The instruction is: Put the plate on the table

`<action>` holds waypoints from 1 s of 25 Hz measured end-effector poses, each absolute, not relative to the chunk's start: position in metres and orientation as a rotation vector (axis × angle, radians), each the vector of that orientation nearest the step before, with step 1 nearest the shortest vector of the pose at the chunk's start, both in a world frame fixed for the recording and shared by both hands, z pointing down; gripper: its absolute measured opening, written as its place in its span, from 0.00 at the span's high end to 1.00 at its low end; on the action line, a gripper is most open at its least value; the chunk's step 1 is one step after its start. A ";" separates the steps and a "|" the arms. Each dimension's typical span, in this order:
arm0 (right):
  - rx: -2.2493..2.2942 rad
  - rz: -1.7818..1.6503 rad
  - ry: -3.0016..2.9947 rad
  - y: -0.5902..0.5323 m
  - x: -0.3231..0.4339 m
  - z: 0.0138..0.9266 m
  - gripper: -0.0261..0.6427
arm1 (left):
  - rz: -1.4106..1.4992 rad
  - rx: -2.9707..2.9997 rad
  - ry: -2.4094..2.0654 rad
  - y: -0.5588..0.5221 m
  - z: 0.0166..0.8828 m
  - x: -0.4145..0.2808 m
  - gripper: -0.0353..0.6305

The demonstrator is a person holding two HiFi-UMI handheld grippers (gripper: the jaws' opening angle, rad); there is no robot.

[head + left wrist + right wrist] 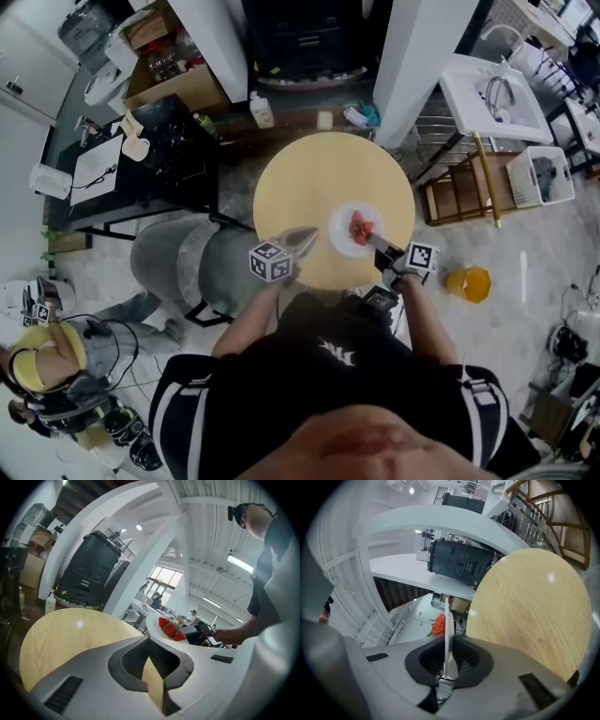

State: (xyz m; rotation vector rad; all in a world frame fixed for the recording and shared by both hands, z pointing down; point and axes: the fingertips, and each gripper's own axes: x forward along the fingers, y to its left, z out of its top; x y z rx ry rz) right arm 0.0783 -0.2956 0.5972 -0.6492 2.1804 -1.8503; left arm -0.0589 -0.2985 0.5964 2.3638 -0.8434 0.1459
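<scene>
At the near edge of the round pale wooden table (281, 187), the left gripper (312, 233) holds its fingers pressed together, empty. Right of the table's centre, the right gripper (377, 244) pinches the near rim of a small white plate (339, 236) of red strawberries (362, 228) in its fingers, seemingly just above the table.

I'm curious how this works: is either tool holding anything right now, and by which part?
The right tool pinches the white plate of strawberries by its rim, edge-on between the jaws. The left tool holds nothing.
</scene>
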 end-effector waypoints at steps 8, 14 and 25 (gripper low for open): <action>-0.820 -2.011 2.118 -0.274 0.092 0.636 0.93 | 0.171 2.323 -0.853 -0.285 0.607 -0.063 0.94; -0.758 -1.942 2.180 -0.288 0.087 0.646 0.93 | 0.183 2.325 -0.858 -0.288 0.620 -0.064 0.94; -0.701 -2.038 2.109 -0.278 0.068 0.680 0.93 | 0.241 2.265 -0.840 -0.269 0.653 -0.060 0.94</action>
